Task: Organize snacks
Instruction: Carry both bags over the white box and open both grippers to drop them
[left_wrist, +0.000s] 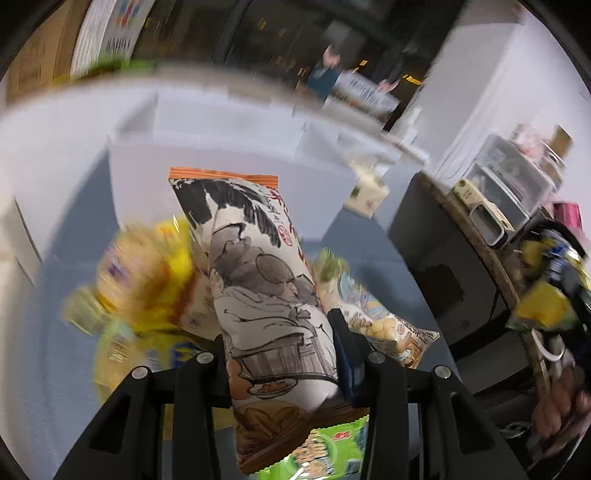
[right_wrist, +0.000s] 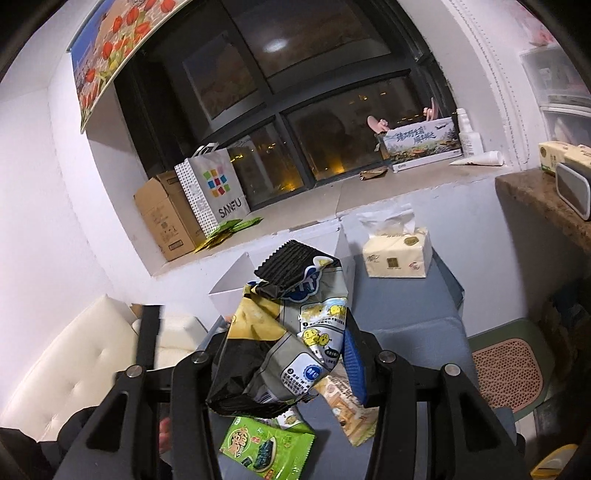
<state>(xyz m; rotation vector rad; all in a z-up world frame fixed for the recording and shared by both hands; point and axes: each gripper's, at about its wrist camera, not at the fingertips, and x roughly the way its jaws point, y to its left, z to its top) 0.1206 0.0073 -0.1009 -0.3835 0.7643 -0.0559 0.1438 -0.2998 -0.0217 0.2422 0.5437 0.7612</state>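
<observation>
A long ink-drawing snack bag (left_wrist: 266, 295) is being pinched by the left claw (left_wrist: 284, 354) around its lower half, its long axis running away from the camera and its orange-striped sealed end pointing far, toward a white open box (left_wrist: 229, 147). Under it, on the blue-grey tabletop (left_wrist: 55, 332), a blurred yellow bag (left_wrist: 144, 280) is lying to the left, a pale puff-snack bag (left_wrist: 384, 325) to the right and a green packet (left_wrist: 328, 454) at the near edge.

A crumpled black-and-yellow chip bag (right_wrist: 284, 332) is being squeezed by the right claw (right_wrist: 284, 350), held upright with its black serrated end pointing up and far. The white open box (right_wrist: 236, 288) is being partly hidden behind it. Only the right wrist view is showing the tissue pack (right_wrist: 397, 254) far right on the tabletop, the cardboard box (right_wrist: 162, 214) and the paper shopping bag (right_wrist: 212, 188) on the windowsill; the green packet (right_wrist: 269, 446) is lying near, below the held bag.
</observation>
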